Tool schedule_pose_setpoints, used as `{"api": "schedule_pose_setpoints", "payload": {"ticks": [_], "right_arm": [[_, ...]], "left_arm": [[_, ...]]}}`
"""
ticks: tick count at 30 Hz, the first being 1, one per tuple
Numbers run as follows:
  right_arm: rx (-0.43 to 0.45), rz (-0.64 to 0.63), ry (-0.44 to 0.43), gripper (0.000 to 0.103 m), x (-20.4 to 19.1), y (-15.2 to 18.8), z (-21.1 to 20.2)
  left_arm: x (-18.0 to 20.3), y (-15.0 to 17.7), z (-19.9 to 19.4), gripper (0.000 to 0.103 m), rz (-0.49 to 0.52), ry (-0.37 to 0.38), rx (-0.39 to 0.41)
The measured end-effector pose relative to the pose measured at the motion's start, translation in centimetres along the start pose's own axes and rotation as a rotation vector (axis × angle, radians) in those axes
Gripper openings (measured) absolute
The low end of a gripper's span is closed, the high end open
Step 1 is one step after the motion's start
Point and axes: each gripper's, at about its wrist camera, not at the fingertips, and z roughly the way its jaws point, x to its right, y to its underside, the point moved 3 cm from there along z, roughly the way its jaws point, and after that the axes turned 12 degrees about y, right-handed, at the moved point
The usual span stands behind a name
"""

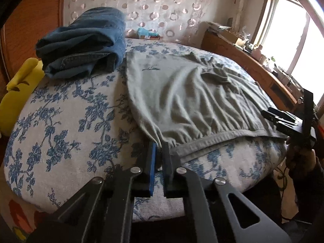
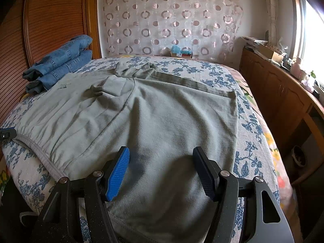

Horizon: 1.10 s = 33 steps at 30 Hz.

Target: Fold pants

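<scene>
Grey-green pants (image 1: pixel 182 99) lie spread on a bed with a blue-flowered cover (image 1: pixel 66 121). My left gripper (image 1: pixel 160 144) is shut on the near corner of their elastic waistband. In the right wrist view the pants (image 2: pixel 162 109) lie partly folded, waistband at the left, legs doubled toward the far side. My right gripper (image 2: pixel 161 154) is open and empty, its fingers just above the near part of the cloth. It also shows in the left wrist view (image 1: pixel 283 119) at the right edge of the pants. The left gripper's tip (image 2: pixel 7 133) shows at the far left.
Folded blue jeans (image 1: pixel 85 46) sit at the back left of the bed, also in the right wrist view (image 2: pixel 60 62). A yellow object (image 1: pixel 18 93) lies at the left edge. A wooden cabinet (image 2: pixel 279 89) with clutter runs along the right under a window.
</scene>
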Motion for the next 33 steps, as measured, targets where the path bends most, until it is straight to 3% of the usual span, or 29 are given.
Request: {"api": "schedule_pose_setpoints", "payload": {"ticks": [20,31,33], "right_arm": [[-0.002,-0.006,-0.003,0.067,0.0,-0.1,0.2],[0.005,-0.009,0.002,0.067,-0.2,-0.1,0.5],[0.005,-0.009,0.003,0.067,-0.2,-0.1,0.5]], "left_arm": [[9.5,-6.2,0.7,0.005,0.16,0.174,0.022],[10.8,-5.5,2.0,0.006,0.191,0.128,-0.016],[10.5,-5.4,1.4,0.025,0.191,0.115,-0.011]]}}
